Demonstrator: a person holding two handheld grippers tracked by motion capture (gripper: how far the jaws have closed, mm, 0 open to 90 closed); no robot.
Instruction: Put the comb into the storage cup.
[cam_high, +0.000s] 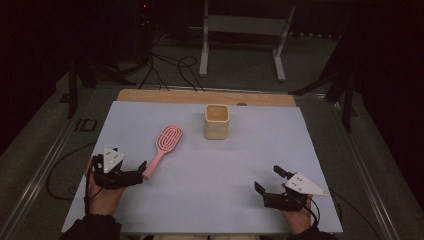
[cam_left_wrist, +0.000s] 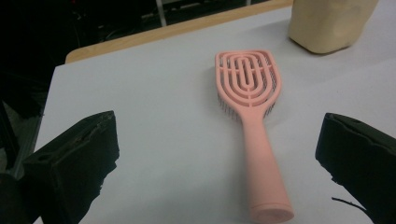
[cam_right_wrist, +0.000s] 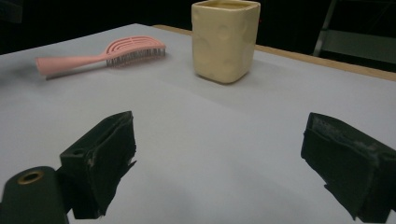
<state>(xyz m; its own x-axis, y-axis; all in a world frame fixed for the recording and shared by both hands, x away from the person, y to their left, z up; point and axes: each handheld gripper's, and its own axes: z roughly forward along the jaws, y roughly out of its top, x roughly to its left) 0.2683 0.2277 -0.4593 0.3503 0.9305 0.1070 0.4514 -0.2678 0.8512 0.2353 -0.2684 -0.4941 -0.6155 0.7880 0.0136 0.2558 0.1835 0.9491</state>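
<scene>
A pink hairbrush (cam_high: 165, 143) lies bristles down on the pale table (cam_high: 225, 170), left of the middle, its handle pointing at the near left. My left gripper (cam_high: 139, 173) is open at the handle's end. In the left gripper view the hairbrush (cam_left_wrist: 250, 98) lies between the wide-spread jaws of the left gripper (cam_left_wrist: 217, 140), closer to the right one, and neither jaw touches it. A cream square cup (cam_high: 216, 121) stands upright behind the middle. My right gripper (cam_high: 268, 179) is open and holds nothing at the near right. It faces the cup (cam_right_wrist: 225, 39) and the hairbrush (cam_right_wrist: 107, 55).
A bare wooden strip (cam_high: 200, 96) runs along the table's far edge. Behind it on the floor stand a white metal frame (cam_high: 242, 35) and several dark cables (cam_high: 170, 70). Metal rails (cam_high: 45, 165) flank the table on both sides.
</scene>
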